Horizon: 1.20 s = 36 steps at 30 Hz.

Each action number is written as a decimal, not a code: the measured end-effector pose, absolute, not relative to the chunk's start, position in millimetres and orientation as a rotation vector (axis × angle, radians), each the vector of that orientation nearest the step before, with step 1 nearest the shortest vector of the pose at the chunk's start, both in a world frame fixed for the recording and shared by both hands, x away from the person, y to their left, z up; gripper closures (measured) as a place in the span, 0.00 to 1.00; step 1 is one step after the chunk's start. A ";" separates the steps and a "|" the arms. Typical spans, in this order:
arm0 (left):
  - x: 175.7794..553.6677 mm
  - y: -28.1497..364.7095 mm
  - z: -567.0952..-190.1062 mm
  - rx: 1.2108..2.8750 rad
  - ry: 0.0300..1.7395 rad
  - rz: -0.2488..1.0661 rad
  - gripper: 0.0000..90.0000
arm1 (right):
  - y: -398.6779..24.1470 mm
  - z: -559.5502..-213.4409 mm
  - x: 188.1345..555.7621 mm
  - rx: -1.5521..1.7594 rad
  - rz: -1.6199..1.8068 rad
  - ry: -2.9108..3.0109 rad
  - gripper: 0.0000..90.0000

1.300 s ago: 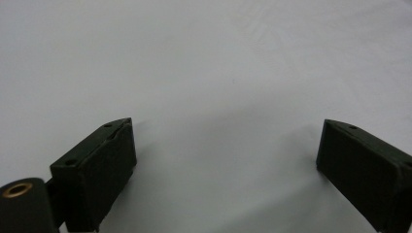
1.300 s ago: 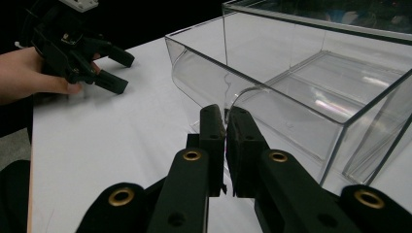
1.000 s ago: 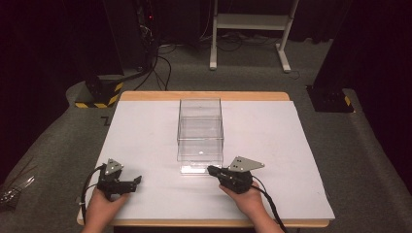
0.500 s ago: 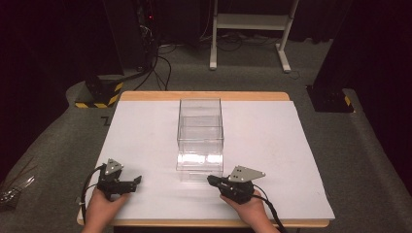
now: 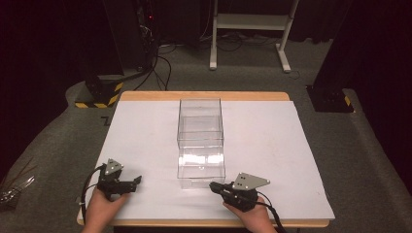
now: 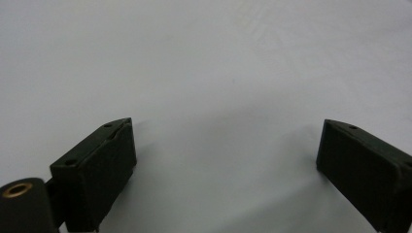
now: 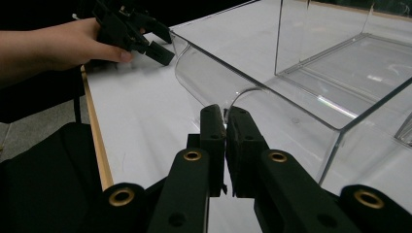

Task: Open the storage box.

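Clear plastic box (image 5: 201,141) standing open-topped at the centre of the white sheet (image 5: 141,126) covering the table (image 5: 204,95), probably set there to sit within equal reach of both hands. Left gripper (image 5: 135,182) resting at 7 o'clock from the box, well apart from it, jaws spread wide with nothing between them but bare sheet (seemingly parked, waiting its turn). Right gripper (image 5: 214,186) lying low at 5 o'clock, tips just beside the box's near front wall. In the right gripper view, right gripper (image 7: 225,127) closed to a hairline gap, holding nothing, nose aimed at the curved near lip of the box (image 7: 272,92); whether touching it, impossible to tell. Closed jaws suggesting a push or nudge rather than a grasp. Both forearms entering from 6 o'clock, hands wrapped over the gripper bodies, wrists low, left hand (image 7: 73,43) flat against the table edge.
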<state>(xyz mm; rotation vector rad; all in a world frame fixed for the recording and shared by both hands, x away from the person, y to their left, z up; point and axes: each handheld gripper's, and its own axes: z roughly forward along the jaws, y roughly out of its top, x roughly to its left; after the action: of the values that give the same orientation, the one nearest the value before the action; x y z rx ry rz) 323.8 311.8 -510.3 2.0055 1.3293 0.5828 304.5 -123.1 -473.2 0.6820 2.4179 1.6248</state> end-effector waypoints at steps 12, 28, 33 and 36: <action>323.8 311.8 -510.3 2.005 1.329 0.583 0.08 | -130.8 -469.8 299.4 0.678 1.639 2.371 0.89; 323.8 312.0 -510.2 2.007 1.328 0.585 0.08 | -150.8 -447.6 307.0 0.690 1.687 2.211 0.82; 323.8 311.8 -510.3 2.005 1.329 0.583 0.08 | -164.6 -445.8 313.2 0.748 1.670 2.152 0.79; 323.8 311.8 -510.3 2.005 1.329 0.583 0.08 | -172.2 -447.0 317.6 0.785 1.657 2.119 0.77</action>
<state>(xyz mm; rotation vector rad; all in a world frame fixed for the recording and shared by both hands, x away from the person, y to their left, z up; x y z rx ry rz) 323.8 311.8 -510.3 2.0050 1.3293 0.5827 317.6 -172.2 -447.0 0.7854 2.1189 1.6569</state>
